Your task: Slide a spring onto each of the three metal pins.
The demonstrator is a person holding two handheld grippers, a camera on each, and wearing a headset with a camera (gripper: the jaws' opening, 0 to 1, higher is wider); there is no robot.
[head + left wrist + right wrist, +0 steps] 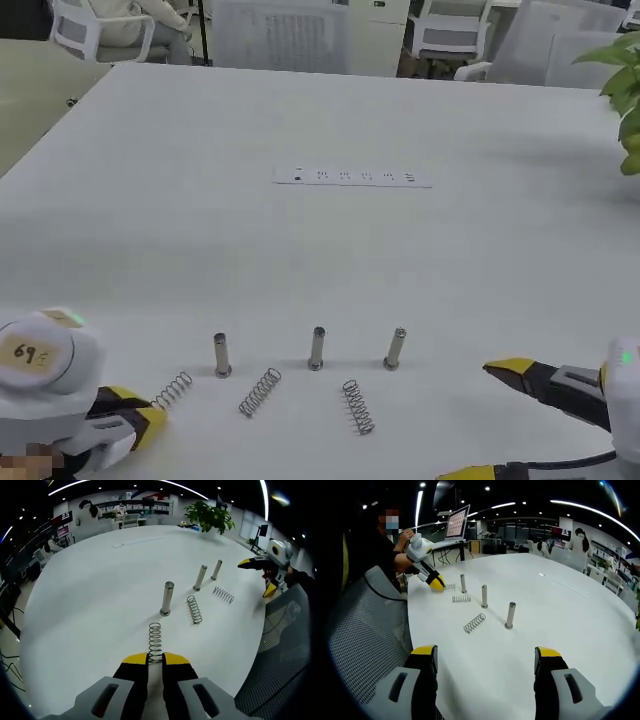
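Observation:
Three upright metal pins (pixel 221 355) (pixel 317 348) (pixel 395 348) stand in a row on the white table (pixel 320 250), all bare. Three springs lie in front of them: left spring (pixel 173 390), middle spring (pixel 260 392), right spring (pixel 357 406). My left gripper (pixel 155 658) sits low at the table's near left, its yellow jaws shut on the near end of the left spring (pixel 155 639), which points at the nearest pin (pixel 166 598). My right gripper (pixel 485 655) hovers at the near right, open and holding nothing, well short of the closest pin (pixel 510 615).
A white power strip (pixel 352 177) lies at mid-table beyond the pins. A green plant (pixel 625 90) stands at the far right edge. A mesh chair (pixel 365 640) is at the table's near side. Chairs and people sit beyond the far edge.

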